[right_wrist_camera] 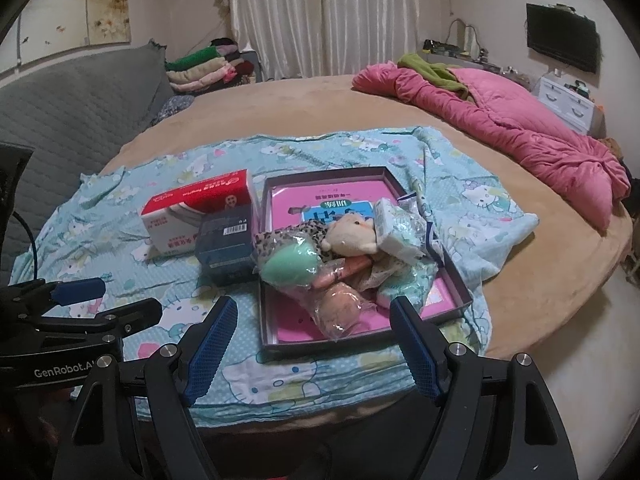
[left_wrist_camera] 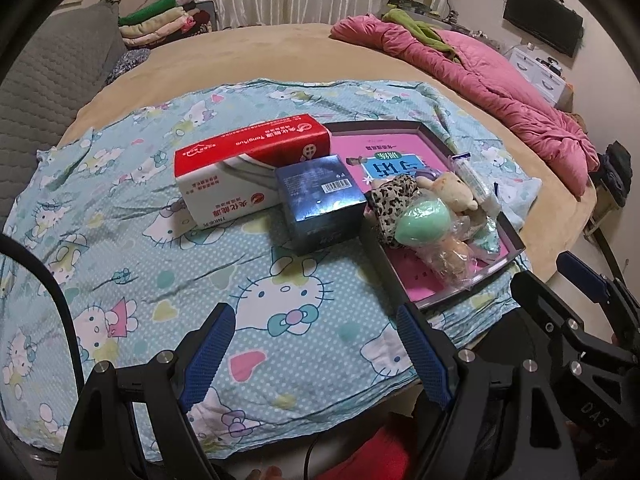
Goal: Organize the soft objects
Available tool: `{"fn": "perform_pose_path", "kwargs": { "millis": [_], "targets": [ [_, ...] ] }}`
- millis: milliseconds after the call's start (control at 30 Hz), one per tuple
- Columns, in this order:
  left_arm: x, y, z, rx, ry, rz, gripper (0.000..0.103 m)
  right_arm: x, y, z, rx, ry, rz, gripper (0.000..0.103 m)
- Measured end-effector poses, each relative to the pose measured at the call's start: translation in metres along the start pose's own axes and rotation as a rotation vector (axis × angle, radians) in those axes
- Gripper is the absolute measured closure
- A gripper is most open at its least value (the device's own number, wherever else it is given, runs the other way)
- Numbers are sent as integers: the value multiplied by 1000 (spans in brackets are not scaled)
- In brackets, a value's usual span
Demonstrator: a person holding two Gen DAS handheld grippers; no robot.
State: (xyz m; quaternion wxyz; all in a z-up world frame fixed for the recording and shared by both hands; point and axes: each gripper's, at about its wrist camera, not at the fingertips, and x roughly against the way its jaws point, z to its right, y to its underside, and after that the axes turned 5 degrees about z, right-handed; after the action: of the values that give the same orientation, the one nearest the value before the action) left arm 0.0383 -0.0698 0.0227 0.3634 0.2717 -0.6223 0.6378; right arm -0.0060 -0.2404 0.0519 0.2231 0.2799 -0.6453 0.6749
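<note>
A shallow grey box lid with a pink inside point(left_wrist_camera: 404, 136) point(right_wrist_camera: 276, 328) lies on a Hello Kitty cloth point(left_wrist_camera: 140, 272) point(right_wrist_camera: 460, 184). Piled in it are a mint green sponge point(left_wrist_camera: 420, 222) point(right_wrist_camera: 290, 266), a leopard-print cloth point(left_wrist_camera: 390, 196) point(right_wrist_camera: 288, 240), a cream plush toy point(left_wrist_camera: 452, 190) point(right_wrist_camera: 354, 234), a bagged peach ball point(left_wrist_camera: 452, 260) point(right_wrist_camera: 342, 308) and a tissue pack point(right_wrist_camera: 394, 228). My left gripper point(left_wrist_camera: 316, 354) hangs open above the cloth, left of the lid. My right gripper point(right_wrist_camera: 314, 350) stands open just before the lid's near edge. Neither holds anything.
A red and white carton point(left_wrist_camera: 240, 168) point(right_wrist_camera: 192, 216) and a dark blue box point(left_wrist_camera: 320, 204) point(right_wrist_camera: 226, 240) stand left of the lid. A pink quilt point(left_wrist_camera: 480, 80) point(right_wrist_camera: 520, 128) lies at the bed's far right. Folded clothes point(left_wrist_camera: 160, 24) point(right_wrist_camera: 204, 68) are stacked at the back.
</note>
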Motion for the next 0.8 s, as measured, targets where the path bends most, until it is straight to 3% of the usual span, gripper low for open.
{"fn": "perform_pose_path", "kwargs": {
  "millis": [800],
  "targets": [
    [-10,2,4,-8,-8,-26,21,-9,2,3,-15,1,-27,24]
  ]
}}
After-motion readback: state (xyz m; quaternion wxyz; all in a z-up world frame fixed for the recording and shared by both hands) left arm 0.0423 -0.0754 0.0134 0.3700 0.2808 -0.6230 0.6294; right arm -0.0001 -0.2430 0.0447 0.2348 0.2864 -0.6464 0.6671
